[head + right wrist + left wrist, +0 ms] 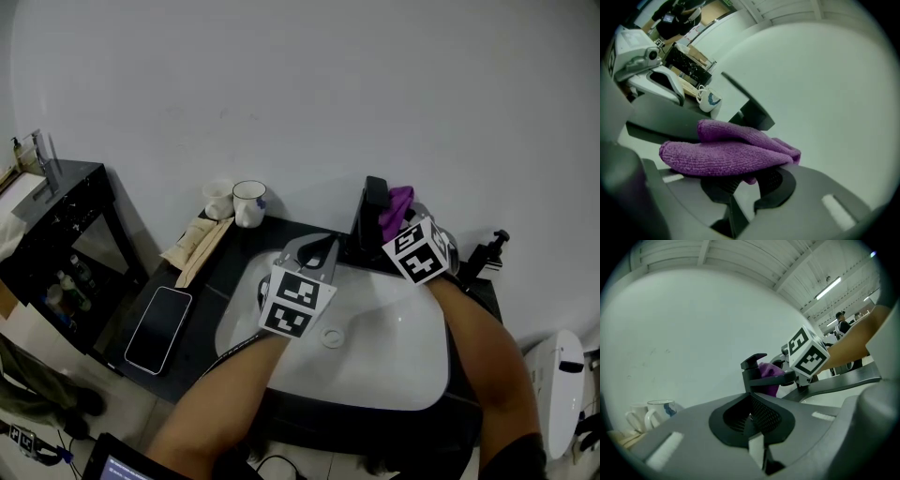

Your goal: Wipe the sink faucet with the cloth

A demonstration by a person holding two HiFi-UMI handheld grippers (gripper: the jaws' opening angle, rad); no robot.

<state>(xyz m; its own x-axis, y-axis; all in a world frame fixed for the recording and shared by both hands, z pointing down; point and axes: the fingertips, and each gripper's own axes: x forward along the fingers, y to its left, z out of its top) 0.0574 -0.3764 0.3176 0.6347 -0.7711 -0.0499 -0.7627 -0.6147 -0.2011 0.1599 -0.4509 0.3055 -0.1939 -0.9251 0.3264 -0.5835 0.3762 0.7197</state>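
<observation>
The black faucet stands at the back of the white sink. A purple cloth is pressed against the faucet's right side, and my right gripper is shut on it. In the right gripper view the folded cloth fills the jaws of the right gripper, with the faucet just behind it. My left gripper hovers over the basin just left of the faucet, shut with nothing in it. From the left gripper view the faucet and the cloth lie straight ahead.
A phone lies on the black counter to the left. Two mugs and some packets sit at the back left. A black pump bottle stands right of the sink. A black side table is far left.
</observation>
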